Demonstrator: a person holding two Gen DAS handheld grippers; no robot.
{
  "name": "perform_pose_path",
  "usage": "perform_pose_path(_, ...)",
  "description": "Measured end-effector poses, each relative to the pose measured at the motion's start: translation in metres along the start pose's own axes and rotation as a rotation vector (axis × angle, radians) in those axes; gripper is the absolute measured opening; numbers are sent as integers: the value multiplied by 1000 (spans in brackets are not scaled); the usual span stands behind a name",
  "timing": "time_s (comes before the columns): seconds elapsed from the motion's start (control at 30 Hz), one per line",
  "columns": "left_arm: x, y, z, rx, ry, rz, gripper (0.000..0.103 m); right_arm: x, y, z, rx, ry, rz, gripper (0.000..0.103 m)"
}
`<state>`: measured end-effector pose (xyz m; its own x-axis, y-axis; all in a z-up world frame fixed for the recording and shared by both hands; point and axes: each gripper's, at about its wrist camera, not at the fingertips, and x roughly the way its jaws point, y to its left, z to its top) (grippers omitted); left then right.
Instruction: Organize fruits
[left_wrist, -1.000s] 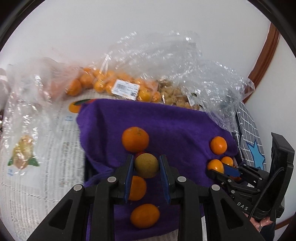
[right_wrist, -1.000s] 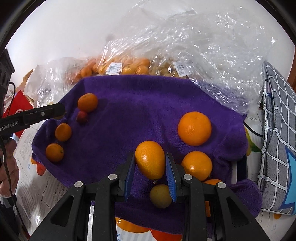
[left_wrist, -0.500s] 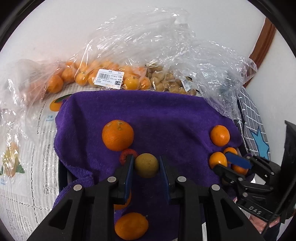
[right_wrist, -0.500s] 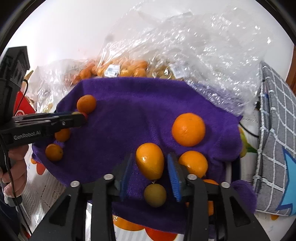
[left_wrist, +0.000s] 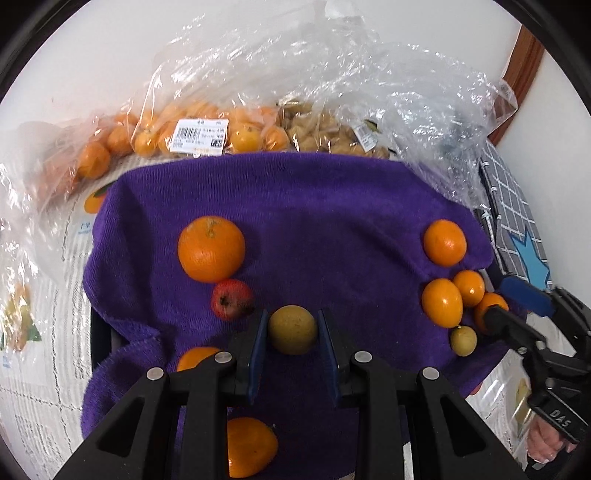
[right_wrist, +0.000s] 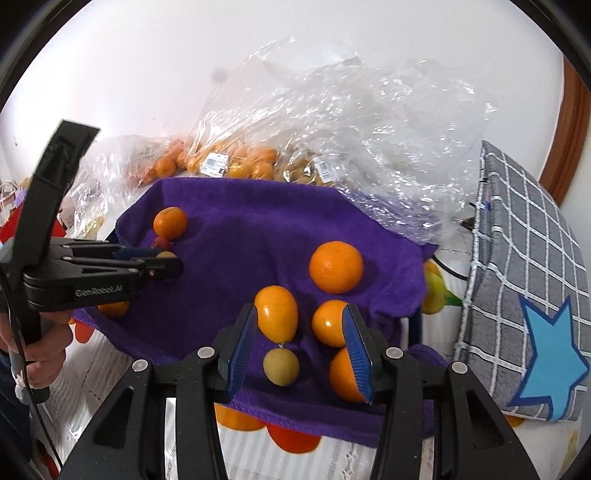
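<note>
Left gripper (left_wrist: 291, 330) clamps a yellow-green fruit (left_wrist: 292, 329) (red fruit (left_wrist: 232, 299) at ten o'clock). Right gripper (right_wrist: 301, 347) spread wide, empty, above the purple towel (right_wrist: 240, 236).

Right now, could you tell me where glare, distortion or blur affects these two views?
Left wrist view: the plastic bags throw white glare, fisheye bends the towel edges, and dark corners frame the picture; the fruit in the left gripper looks sharp. Right wrist view: the same bag glare, a washed-out wall, and soft focus on the right gripper fingers.
</note>
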<state>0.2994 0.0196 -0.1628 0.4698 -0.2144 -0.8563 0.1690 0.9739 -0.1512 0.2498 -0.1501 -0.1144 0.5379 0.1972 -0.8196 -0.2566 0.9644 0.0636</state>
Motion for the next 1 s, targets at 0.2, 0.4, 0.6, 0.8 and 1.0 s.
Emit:
perform_pose_path(0.2, -6, 1, -3, -20, -8, 21, 26, -18, -6, -7, 16, -18, -24, 47)
perform_pose_path(0.4, -38, 0, -11, -39, -60, 54, 39, -46, -12, -11, 58, -43, -45, 47)
perform_pose_path(0.6, -85, -7, -33, -43, -139, 87, 50, -83, -9, -16, 106, -73, -59, 51)
perform_pose_path(0.8, -133, -18, -65, -51, -211, 130, 65, -128, 1, -26, 135, -106, -76, 51)
perform_pose_path(1.0, -177, -38, -96, -26, -292, 183, 78, -171, 13, -43, 145, -170, -131, 84)
